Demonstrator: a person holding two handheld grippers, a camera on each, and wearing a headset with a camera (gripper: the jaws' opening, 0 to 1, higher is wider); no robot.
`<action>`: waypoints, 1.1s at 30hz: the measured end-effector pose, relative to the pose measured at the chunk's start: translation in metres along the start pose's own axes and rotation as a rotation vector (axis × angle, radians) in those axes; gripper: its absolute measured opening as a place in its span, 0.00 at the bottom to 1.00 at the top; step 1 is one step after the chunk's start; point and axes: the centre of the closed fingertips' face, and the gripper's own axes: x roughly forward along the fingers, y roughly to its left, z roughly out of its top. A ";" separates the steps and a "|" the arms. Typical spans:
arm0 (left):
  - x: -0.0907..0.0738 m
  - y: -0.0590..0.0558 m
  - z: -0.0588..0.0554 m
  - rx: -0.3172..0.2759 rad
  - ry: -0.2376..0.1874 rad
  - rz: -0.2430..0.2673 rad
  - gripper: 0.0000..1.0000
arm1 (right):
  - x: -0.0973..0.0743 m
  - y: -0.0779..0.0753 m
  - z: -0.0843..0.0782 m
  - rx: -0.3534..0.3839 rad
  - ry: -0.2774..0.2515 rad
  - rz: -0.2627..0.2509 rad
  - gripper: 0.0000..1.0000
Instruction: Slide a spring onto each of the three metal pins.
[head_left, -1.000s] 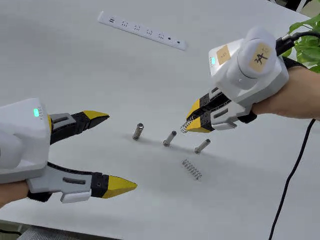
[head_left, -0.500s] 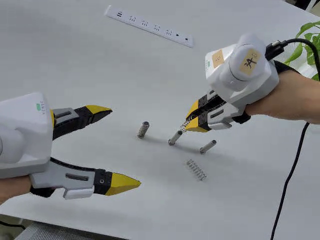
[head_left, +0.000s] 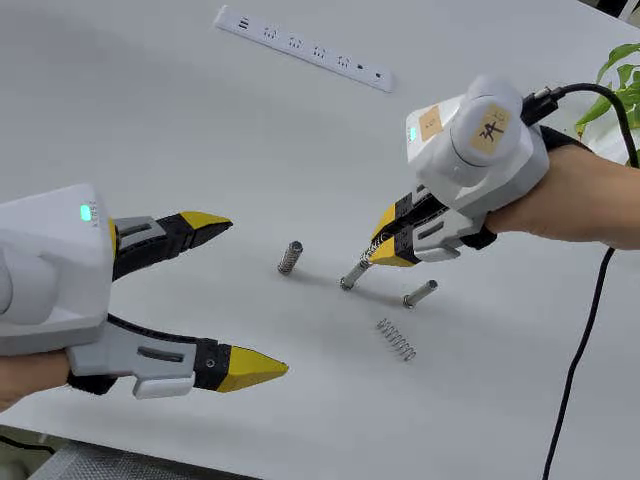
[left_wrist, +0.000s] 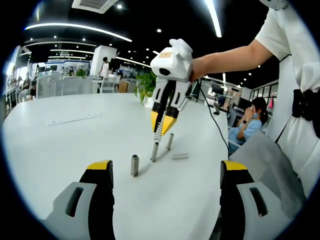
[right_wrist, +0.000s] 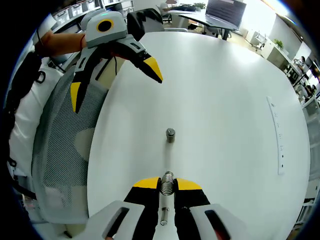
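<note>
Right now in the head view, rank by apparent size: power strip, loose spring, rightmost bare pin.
power strip: largest, though farthest
loose spring: next
rightmost bare pin: slightly shorter, but foreshortening makes these last two unsure

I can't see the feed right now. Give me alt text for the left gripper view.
The right gripper, shut on a spring, holds it upright with its lower end at the top of the middle pin. A sprung pin stands to its left, a bare pin and a loose spring to its right. The left gripper is open below.
</note>
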 end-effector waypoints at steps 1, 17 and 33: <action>0.000 0.000 0.000 -0.001 0.000 0.000 0.87 | 0.000 0.001 0.000 0.000 0.002 0.003 0.07; 0.003 -0.001 0.000 -0.014 -0.004 -0.012 0.86 | 0.007 -0.004 -0.004 -0.003 0.011 0.014 0.07; 0.004 0.000 -0.002 -0.023 -0.004 -0.017 0.86 | 0.016 -0.007 -0.006 -0.015 0.021 0.026 0.07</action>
